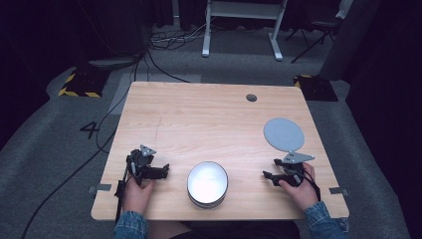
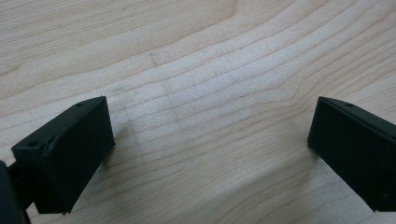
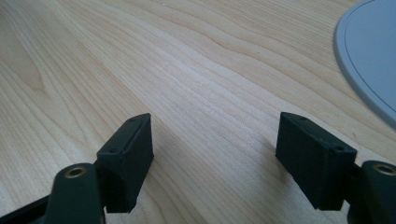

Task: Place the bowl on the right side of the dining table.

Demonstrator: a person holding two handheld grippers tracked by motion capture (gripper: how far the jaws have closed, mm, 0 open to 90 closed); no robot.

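While both pairs of fingers are spread wide, nothing is held between either of them. Seen through the left gripper view, the left gripper (image 2: 210,140) has only bare pale wood grain between its two black fingers (image 2: 70,154), which lie low over the tabletop (image 2: 196,56); whether they actually touch the wood cannot be told. Seen through the right gripper view, the right gripper (image 3: 215,154) is likewise gaping over bare wood, and the curved edge of a flat grey disc (image 3: 369,56) is seen at the upper right of that view, apart from the fingers (image 3: 313,158).

From the high view, the left gripper (image 1: 161,171) is seen held in the person's left hand (image 1: 137,191) near the front left of the tabletop (image 1: 199,114), its fingers pointed towards the middle. The right gripper (image 1: 268,177) is held in the right hand (image 1: 298,186) near the front right, its fingers also pointed inward. Between the two, close to the front edge and apart from both, a round metal tin (image 1: 207,183) with a shiny top is standing. The grey disc (image 1: 283,134) is lying flat just behind the right gripper. A small dark round hole (image 1: 251,97) is seen near the far edge of the tabletop. Denim sleeves (image 1: 326,224) are visible at the person's wrists.
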